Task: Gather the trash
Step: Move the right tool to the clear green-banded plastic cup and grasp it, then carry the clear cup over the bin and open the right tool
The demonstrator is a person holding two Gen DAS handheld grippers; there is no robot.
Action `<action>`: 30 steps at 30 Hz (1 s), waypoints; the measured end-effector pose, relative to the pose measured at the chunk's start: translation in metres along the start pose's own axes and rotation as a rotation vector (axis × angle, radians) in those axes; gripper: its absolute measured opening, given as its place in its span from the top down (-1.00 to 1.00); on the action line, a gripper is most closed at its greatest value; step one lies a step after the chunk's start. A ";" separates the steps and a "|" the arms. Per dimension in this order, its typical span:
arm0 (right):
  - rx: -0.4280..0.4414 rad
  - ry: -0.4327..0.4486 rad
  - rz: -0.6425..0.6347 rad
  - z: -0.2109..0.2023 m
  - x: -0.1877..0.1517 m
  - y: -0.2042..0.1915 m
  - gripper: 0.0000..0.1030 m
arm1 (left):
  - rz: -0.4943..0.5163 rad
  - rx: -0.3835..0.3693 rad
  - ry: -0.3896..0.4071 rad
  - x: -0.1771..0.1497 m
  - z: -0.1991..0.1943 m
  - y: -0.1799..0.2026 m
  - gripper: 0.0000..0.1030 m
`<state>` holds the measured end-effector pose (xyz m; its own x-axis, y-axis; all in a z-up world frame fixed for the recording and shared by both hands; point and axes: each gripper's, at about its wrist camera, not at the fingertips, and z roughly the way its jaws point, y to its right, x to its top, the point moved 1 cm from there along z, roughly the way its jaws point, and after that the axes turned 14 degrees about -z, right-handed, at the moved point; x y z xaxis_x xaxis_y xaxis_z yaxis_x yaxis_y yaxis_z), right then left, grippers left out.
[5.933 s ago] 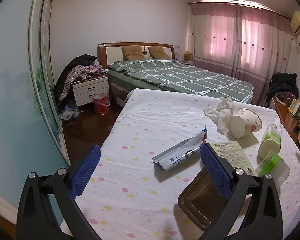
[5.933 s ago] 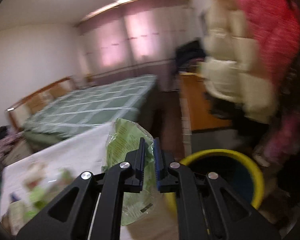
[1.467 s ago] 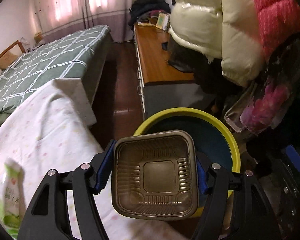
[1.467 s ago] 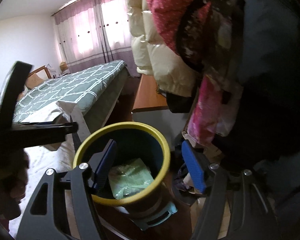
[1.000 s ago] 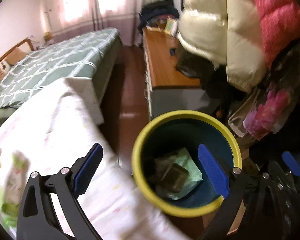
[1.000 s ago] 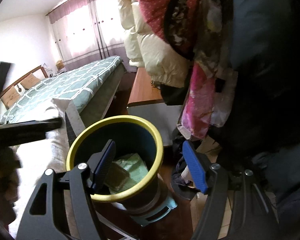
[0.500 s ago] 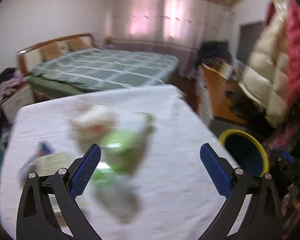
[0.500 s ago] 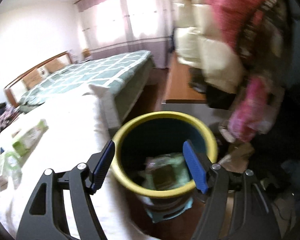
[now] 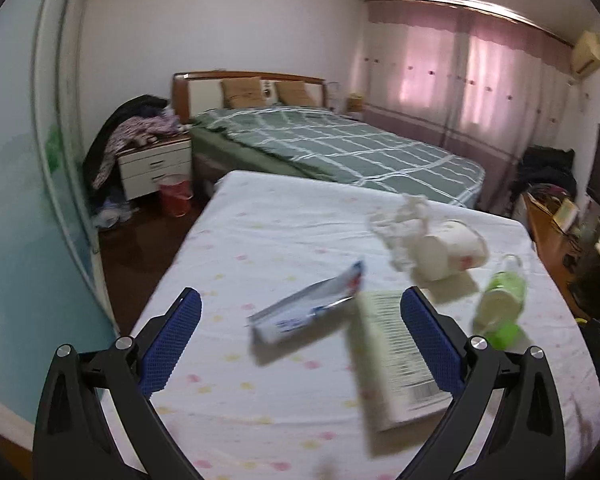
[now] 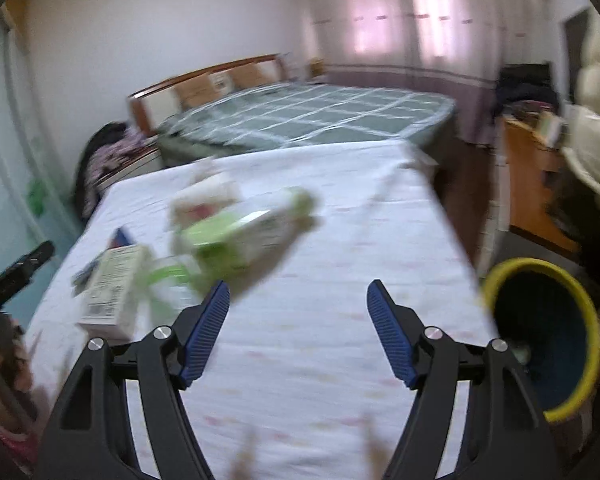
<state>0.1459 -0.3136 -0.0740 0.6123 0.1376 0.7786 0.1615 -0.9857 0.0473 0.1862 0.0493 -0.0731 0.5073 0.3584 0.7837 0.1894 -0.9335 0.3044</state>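
Note:
Trash lies on the white dotted tablecloth [image 9: 284, 236]: a blue and white wrapper [image 9: 308, 312], a white carton with a barcode [image 9: 396, 360], a tipped paper cup [image 9: 452, 250] with crumpled tissue [image 9: 400, 220], and a green bottle [image 9: 500, 300]. My left gripper [image 9: 300, 336] is open and empty above the wrapper and carton. My right gripper [image 10: 298, 328] is open and empty over the cloth [image 10: 340, 280]; the carton [image 10: 112, 292] and blurred green bottle [image 10: 244, 232] lie to its left. The yellow-rimmed bin [image 10: 540, 332] stands at the right, off the table.
A bed with a green checked cover [image 9: 340, 148] stands behind the table. A nightstand piled with clothes [image 9: 152, 156] and a red bucket [image 9: 174, 194] are at the far left. A wooden desk [image 10: 528, 184] and hanging coats [image 10: 596, 120] are at the right.
The brown tray left my left gripper and dropped into the bin. Both grippers have swung from the bin back towards the table, open and empty.

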 end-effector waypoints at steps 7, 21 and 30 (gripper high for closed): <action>0.136 -0.037 -0.088 0.027 0.016 -0.056 -0.32 | -0.064 0.017 -0.011 -0.006 0.005 -0.021 -0.91; 0.253 -0.148 -0.104 0.077 0.004 -0.078 -0.05 | -0.040 -0.010 -0.032 -0.011 0.007 -0.008 -0.91; 0.238 -0.077 -0.179 0.062 0.005 -0.091 0.06 | -0.016 -0.013 -0.028 -0.015 0.006 -0.001 -0.91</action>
<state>0.1824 -0.2176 -0.1129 0.6128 0.3233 0.7211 0.4434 -0.8960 0.0249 0.1833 0.0448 -0.0882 0.5274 0.3725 0.7636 0.1865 -0.9276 0.3237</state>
